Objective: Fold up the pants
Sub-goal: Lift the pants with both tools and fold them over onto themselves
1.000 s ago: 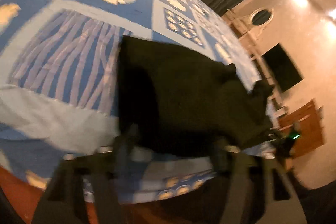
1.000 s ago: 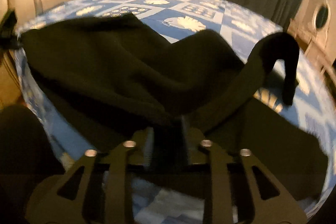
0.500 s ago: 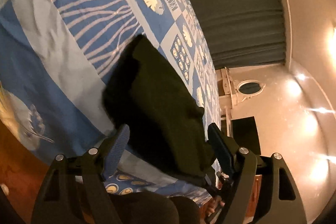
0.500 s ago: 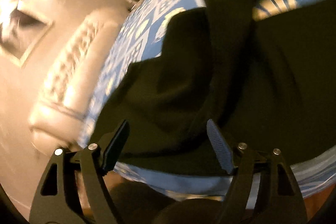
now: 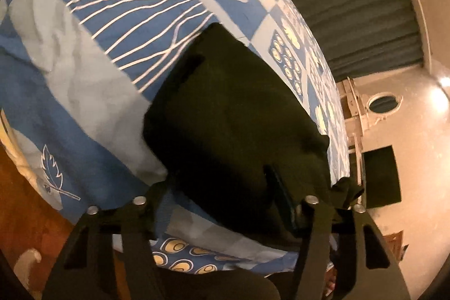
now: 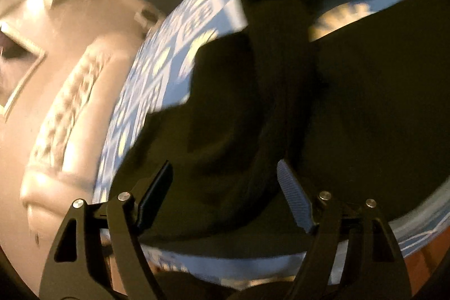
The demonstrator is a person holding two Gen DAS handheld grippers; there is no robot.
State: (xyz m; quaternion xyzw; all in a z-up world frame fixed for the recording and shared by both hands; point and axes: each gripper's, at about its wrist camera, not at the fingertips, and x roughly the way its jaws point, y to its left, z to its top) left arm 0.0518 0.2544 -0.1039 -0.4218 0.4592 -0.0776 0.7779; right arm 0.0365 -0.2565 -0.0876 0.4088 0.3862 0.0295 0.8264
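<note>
Black pants (image 5: 239, 117) lie bunched on a blue patterned bedspread (image 5: 84, 75), near the bed's front edge. My left gripper (image 5: 219, 187) is low over their near edge. Its jaws are closing with the cloth between them, and the pads do not visibly press on it. In the right wrist view the pants (image 6: 365, 103) fill most of the picture, and one narrow strip of them (image 6: 270, 4) runs away towards the far side of the bed. My right gripper (image 6: 225, 187) stands open just over a fold of the cloth, holding nothing.
A tufted headboard (image 6: 62, 108) stands at the left end of the bed. Dark curtains (image 5: 351, 4) hang behind the bed. A dark screen (image 5: 382, 176) and a round mirror (image 5: 384, 103) are on the wall. Wooden floor (image 5: 22, 215) shows below the bed's edge.
My right gripper let go of the fold it was shut on, opened wide and rolled. My left gripper rolled too, sank slightly, and its jaws have drawn closer together.
</note>
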